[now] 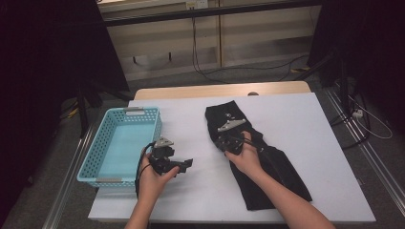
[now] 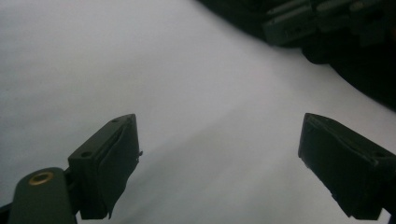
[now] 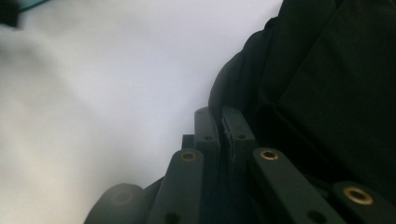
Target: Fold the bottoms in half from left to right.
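At the far left of the high view we see a light blue basket (image 1: 125, 143) with perforated walls, sitting at the left edge of the white table (image 1: 305, 143). Just right of it, low in the frame, our left gripper (image 1: 184, 165) rests above bare white surface, close beside the basket's right wall but not touching it as far as we can tell. In the left gripper view its jaws stand spread wide, one low at the left and one low at the right, with only white table between them.

Moving right to the middle of the high view, our right gripper (image 1: 224, 143) sits on the black garment (image 1: 267, 167), which lies as a long strip from the upper centre of the table down toward the lower right. Our right hand (image 1: 248, 160) covers part of the cloth. In the right gripper view the jaws are pressed together at the left edge of the garment (image 3: 327, 93); whether a fold of cloth is caught between them we cannot tell.

Behind the table, at the top of the frame, cables (image 1: 210, 71) trail over the floor.
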Action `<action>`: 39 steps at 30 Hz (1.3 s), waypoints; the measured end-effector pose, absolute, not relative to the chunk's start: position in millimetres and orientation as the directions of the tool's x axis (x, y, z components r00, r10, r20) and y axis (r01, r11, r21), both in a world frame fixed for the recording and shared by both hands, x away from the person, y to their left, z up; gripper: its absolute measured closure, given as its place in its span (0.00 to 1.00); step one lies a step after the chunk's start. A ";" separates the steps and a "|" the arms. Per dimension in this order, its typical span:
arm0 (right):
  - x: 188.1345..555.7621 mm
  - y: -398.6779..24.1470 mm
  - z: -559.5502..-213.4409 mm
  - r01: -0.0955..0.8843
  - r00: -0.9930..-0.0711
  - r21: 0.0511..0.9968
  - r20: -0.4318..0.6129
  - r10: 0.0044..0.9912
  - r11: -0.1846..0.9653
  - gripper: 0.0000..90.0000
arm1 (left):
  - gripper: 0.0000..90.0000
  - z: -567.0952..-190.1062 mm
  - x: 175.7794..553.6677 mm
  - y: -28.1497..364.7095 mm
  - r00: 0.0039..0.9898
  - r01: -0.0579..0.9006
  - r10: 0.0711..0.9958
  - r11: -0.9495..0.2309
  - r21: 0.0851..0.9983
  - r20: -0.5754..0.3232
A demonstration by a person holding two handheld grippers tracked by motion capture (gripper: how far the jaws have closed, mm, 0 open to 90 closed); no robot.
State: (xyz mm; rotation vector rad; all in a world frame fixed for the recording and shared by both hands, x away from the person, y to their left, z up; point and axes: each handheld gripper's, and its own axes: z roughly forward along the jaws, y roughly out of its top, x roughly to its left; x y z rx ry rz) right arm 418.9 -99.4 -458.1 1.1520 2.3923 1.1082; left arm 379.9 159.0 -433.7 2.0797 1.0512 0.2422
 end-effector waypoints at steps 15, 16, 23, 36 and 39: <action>431.3 -117.3 -427.6 0.494 -0.664 0.796 0.083 0.743 0.351 0.67 | 0.14 -432.9 380.6 162.7 0.639 0.606 0.750 -0.353 0.713 -0.171; 434.6 -120.0 -429.0 0.498 -0.663 0.791 0.083 0.744 0.355 0.68 | 0.14 -432.7 380.5 162.6 0.638 0.606 0.750 -0.351 0.714 -0.173; 436.4 -102.8 -451.0 0.494 -0.722 0.742 0.060 0.689 0.453 0.59 | 0.14 -434.4 381.0 163.4 0.635 0.608 0.753 -0.348 0.713 -0.174; 458.3 -131.3 -437.1 0.514 -0.593 0.801 0.074 0.802 0.306 0.96 | 0.14 -434.2 381.9 162.8 0.641 0.605 0.748 -0.352 0.714 -0.174; 471.4 -145.6 -426.9 0.507 -0.541 0.822 0.069 0.838 0.259 0.97 | 0.14 -434.0 382.0 160.9 0.643 0.603 0.746 -0.354 0.715 -0.173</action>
